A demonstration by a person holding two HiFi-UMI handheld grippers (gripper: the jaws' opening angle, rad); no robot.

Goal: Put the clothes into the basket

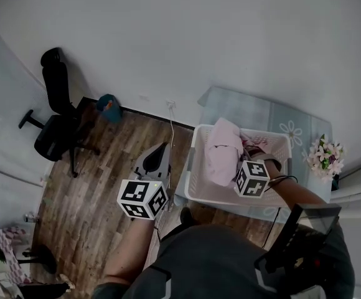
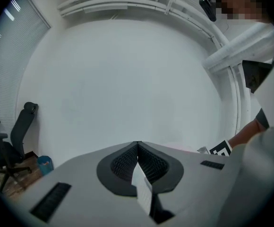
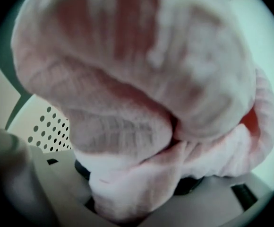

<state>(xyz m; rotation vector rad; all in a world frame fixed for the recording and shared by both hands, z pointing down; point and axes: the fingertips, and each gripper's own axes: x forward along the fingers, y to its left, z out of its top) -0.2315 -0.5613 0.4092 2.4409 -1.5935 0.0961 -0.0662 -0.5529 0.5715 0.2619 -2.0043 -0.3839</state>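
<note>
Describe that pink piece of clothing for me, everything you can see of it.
The pink garment looks soft and thick, a ribbed, fuzzy knit in pale pink. It is crumpled into a rounded bundle of folds, not spread out. It sits in the left part of the white perforated basket, rising above the rim. The right gripper holds a bunched fold between its jaws. What kind of garment it is cannot be told.

The pink knitted garment (image 1: 221,149) lies in the white perforated plastic basket (image 1: 199,189), which stands on the pale glass-topped table (image 1: 299,126).
</note>
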